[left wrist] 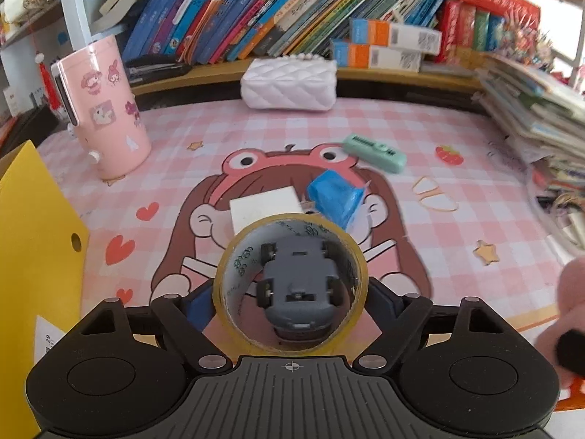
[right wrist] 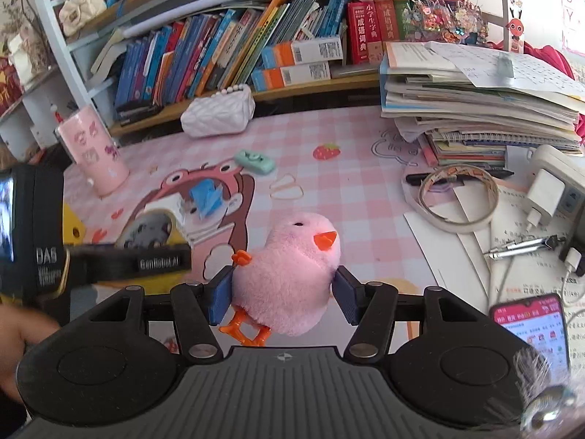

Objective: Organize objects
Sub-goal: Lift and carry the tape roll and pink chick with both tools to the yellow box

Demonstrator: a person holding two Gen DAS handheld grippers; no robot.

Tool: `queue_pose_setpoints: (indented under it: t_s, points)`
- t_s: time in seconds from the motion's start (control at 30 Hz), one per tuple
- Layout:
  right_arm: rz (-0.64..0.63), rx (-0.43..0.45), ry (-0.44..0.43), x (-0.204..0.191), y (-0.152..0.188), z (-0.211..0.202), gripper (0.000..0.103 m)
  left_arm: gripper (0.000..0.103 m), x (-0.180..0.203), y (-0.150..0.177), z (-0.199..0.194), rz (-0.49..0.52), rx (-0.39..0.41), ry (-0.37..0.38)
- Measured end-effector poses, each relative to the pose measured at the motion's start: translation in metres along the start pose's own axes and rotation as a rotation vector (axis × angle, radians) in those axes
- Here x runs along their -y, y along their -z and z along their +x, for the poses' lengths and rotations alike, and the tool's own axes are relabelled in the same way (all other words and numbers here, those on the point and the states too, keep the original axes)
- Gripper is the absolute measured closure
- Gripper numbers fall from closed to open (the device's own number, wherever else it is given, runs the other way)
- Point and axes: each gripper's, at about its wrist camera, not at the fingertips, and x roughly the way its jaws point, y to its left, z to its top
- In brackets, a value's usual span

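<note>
My left gripper (left wrist: 290,301) is shut on a roll of clear tape (left wrist: 219,285), held upright above the pink desk mat (left wrist: 365,128). Through the roll's hole I see a grey toy car (left wrist: 298,289) lying upside down on the mat. My right gripper (right wrist: 283,291) is shut on a pink plush chick (right wrist: 292,274) with orange beak and feet, held above the mat (right wrist: 347,190). A white block (left wrist: 265,206), a blue packet (left wrist: 334,194) and a mint green stapler-like item (left wrist: 374,152) lie on the mat ahead. The left gripper and tape roll (right wrist: 150,228) show at the left of the right wrist view.
A pink tumbler (left wrist: 106,109) stands at the left, a white quilted purse (left wrist: 289,84) at the back, a yellow box (left wrist: 33,256) at the near left. Stacked notebooks (right wrist: 475,109), a wide tape roll (right wrist: 457,197), a charger (right wrist: 544,197), pens and a phone (right wrist: 530,329) crowd the right. Rubber bands (left wrist: 435,194) lie on the mat.
</note>
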Motion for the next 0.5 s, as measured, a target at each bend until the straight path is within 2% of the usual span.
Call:
queue_pose_setpoints:
  t_s: [0.3, 0.5]
  points:
    - [-0.027, -0.01, 0.009, -0.014, 0.009, -0.008, 0.048, 0.019, -0.007, 0.008, -0.082, 0.029, 0.183, 0.069]
    - [-0.069, -0.006, -0.008, -0.038, 0.021, -0.021, 0.048, 0.019, -0.028, 0.043, -0.125, -0.012, 0.183, 0.084]
